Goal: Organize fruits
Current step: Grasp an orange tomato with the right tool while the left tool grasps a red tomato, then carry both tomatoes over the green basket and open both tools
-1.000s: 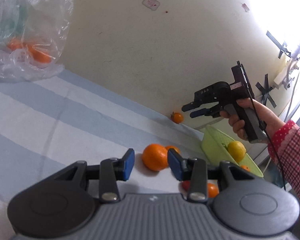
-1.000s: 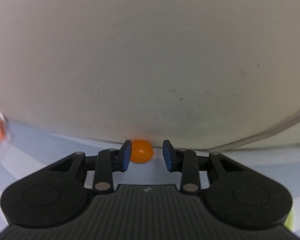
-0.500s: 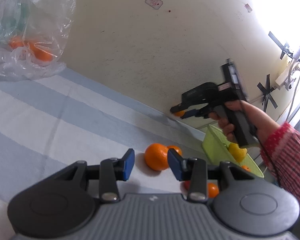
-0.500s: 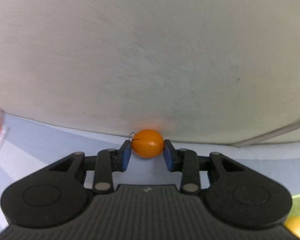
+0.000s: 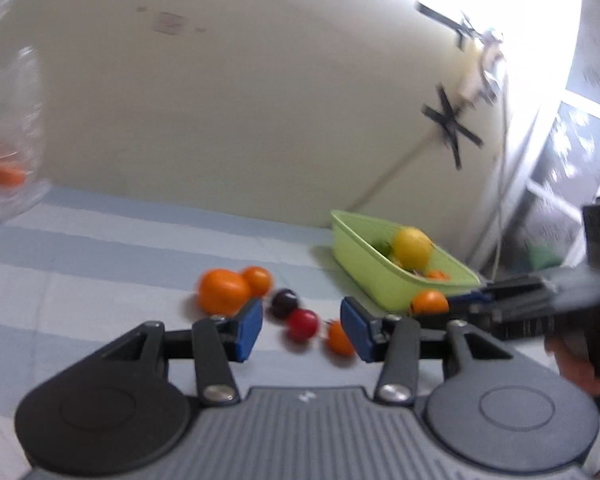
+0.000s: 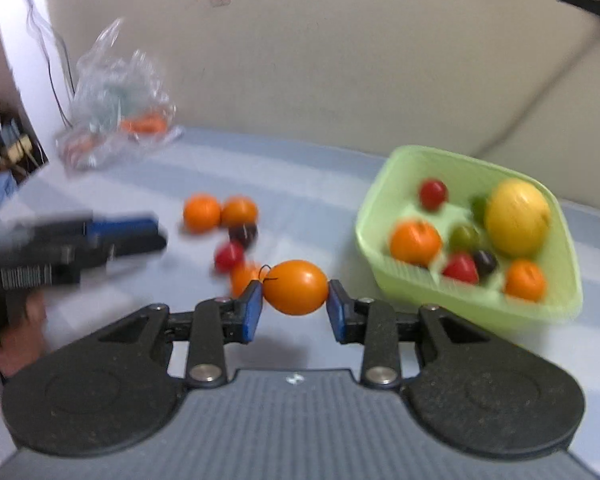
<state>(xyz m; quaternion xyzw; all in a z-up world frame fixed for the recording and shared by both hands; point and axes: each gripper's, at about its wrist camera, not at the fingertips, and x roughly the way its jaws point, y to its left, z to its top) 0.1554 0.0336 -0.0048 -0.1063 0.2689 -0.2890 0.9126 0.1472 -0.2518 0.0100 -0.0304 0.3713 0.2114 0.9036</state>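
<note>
My right gripper (image 6: 295,310) is shut on a small orange tomato (image 6: 296,293) and holds it above the cloth, left of the green basket (image 6: 415,292). The basket holds a lemon (image 6: 517,216), oranges and small red, dark and green fruits. My left gripper (image 5: 301,328) is open and empty over loose fruit: a large orange (image 5: 222,293), a dark fruit (image 5: 284,302), a red tomato (image 5: 302,324) and a small orange fruit (image 5: 338,339). In the left wrist view the right gripper (image 5: 451,306) holds the tomato (image 5: 429,302) by the basket (image 5: 383,276).
A clear plastic bag (image 6: 116,104) with orange fruit lies at the far left by the wall. The table has a blue and white striped cloth (image 5: 100,264). The wall runs close behind the table. Cables and black tape (image 5: 447,120) hang on it.
My right gripper closed on the small orange tomato by the wall, lifted it and swung over to the basket. My left gripper turned right and now faces the loose fruit.
</note>
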